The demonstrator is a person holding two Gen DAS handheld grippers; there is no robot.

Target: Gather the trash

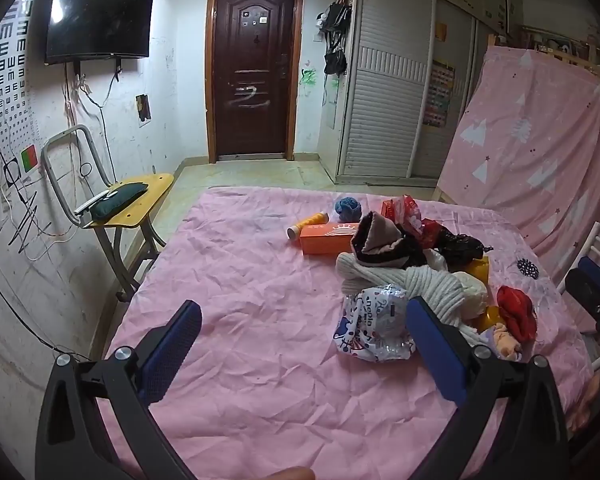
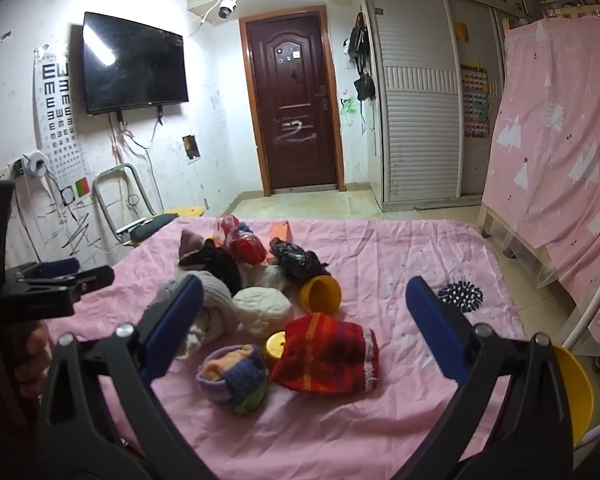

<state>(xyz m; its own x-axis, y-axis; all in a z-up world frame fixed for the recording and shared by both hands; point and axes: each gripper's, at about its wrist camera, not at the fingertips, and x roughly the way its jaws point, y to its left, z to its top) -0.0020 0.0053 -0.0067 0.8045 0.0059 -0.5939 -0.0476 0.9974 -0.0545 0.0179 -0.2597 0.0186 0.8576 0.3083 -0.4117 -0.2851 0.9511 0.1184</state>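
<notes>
A heap of clutter lies on a pink-sheeted table (image 1: 240, 300). In the left wrist view, a crumpled white printed wrapper (image 1: 374, 330) sits just left of my right fingertip. My left gripper (image 1: 304, 334) is open and empty above the sheet. Behind lie white rope (image 1: 416, 284), an orange box (image 1: 328, 238), red wrappers (image 1: 408, 210) and a black plastic bag (image 1: 460, 246). In the right wrist view, my right gripper (image 2: 304, 310) is open and empty over a red striped sock (image 2: 328, 354), a rolled sock bundle (image 2: 234, 376), a yellow cup (image 2: 320, 294) and the black bag (image 2: 296, 262).
A yellow bin (image 2: 576, 392) shows at the right wrist view's lower right edge. A yellow chair (image 1: 128, 204) stands left of the table. A brown door (image 1: 254, 68), a wall TV (image 1: 100, 12), white wardrobes (image 1: 388, 92) and a pink-draped bed frame (image 1: 540, 140) surround it.
</notes>
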